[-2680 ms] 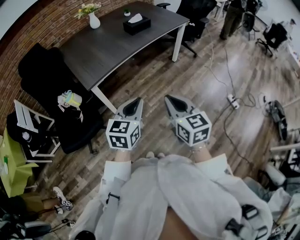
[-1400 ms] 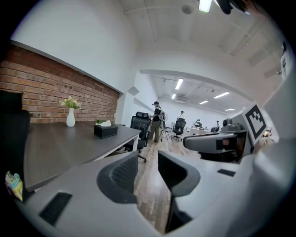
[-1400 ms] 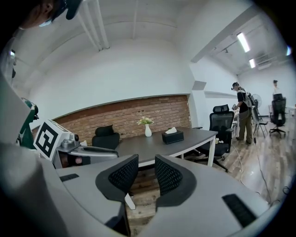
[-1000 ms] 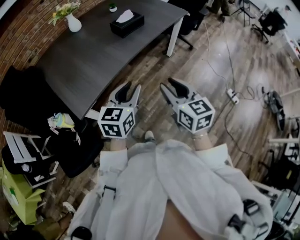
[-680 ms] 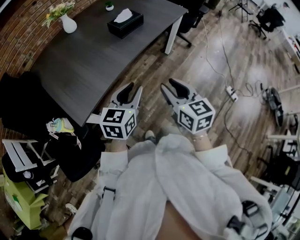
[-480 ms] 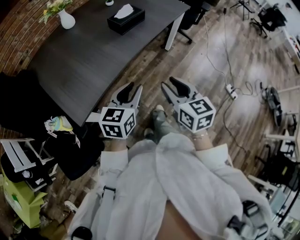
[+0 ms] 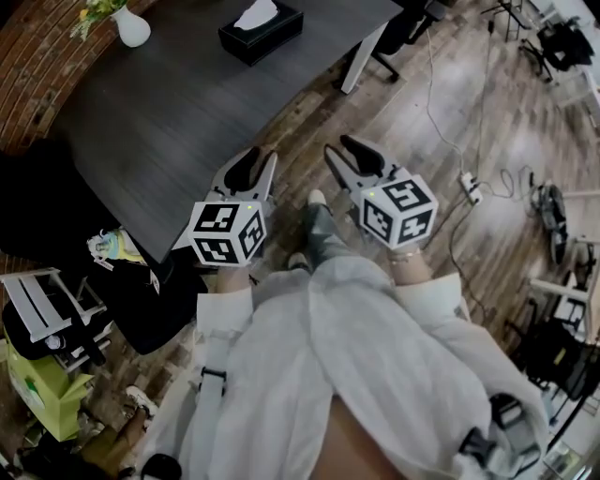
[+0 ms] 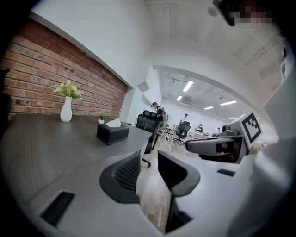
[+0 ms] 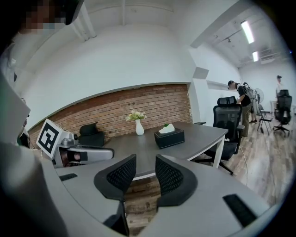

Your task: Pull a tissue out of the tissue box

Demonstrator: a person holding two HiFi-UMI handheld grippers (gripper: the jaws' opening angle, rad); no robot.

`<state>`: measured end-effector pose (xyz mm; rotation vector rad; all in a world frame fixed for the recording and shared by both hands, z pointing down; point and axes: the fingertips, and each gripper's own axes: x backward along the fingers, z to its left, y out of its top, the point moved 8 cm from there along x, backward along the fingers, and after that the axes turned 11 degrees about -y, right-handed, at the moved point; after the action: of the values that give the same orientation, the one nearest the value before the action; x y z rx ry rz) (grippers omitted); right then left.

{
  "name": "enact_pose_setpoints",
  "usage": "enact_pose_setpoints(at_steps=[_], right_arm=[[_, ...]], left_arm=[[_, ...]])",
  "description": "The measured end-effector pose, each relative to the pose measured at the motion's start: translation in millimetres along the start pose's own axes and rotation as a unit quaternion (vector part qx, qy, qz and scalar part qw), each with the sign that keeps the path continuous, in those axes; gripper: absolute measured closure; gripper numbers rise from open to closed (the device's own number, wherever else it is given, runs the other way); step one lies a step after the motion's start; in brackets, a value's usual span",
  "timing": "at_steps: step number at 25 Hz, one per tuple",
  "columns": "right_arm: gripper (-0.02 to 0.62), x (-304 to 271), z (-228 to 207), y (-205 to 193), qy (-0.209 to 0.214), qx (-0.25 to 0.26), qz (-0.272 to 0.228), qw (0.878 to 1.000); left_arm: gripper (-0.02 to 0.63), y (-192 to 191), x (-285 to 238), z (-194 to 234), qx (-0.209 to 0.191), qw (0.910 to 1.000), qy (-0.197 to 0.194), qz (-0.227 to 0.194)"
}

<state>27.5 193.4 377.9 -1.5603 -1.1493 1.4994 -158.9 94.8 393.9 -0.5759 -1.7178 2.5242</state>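
A black tissue box [image 7: 261, 21] with a white tissue sticking out of its top stands at the far end of the dark grey table [image 7: 159, 103]. It also shows in the left gripper view as the box [image 8: 112, 133] and in the right gripper view as the box [image 9: 169, 137]. My left gripper [image 7: 255, 161] hangs over the table's near edge, far short of the box, open with nothing between its jaws [image 8: 149, 157]. My right gripper [image 7: 339, 152] is beside it over the wooden floor, open and empty too [image 9: 145, 162].
A white vase [image 7: 131, 28] with flowers stands near the brick wall on the table. Black chairs [image 7: 56, 216] crowd the table's left side, and another chair [image 9: 226, 115] is at its far end. Cables and a power strip [image 7: 469, 183] lie on the floor at right. A person [image 9: 240, 99] stands far off.
The person has walked toward the table, so both grippers have come forward; the left one is now over the table's edge. A leg and shoe show between them.
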Motion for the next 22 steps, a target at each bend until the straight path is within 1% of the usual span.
enact_pose_setpoints(at_steps=[8, 16, 22], right_arm=[[0.474, -66, -60, 29, 0.034, -0.001, 0.019, 0.999], [0.474, -119, -112, 76, 0.066, 0.006, -0.004, 0.998], [0.474, -142, -154, 94, 0.07, 0.004, -0.007, 0.998]], left_arm=[[0.492, 37, -63, 35, 0.008, 0.9994, 0.034, 0.005], [0.492, 72, -119, 60, 0.009, 0.9977, 0.066, -0.007], [0.492, 86, -162, 67, -0.005, 0.9968, 0.08, 0.004]])
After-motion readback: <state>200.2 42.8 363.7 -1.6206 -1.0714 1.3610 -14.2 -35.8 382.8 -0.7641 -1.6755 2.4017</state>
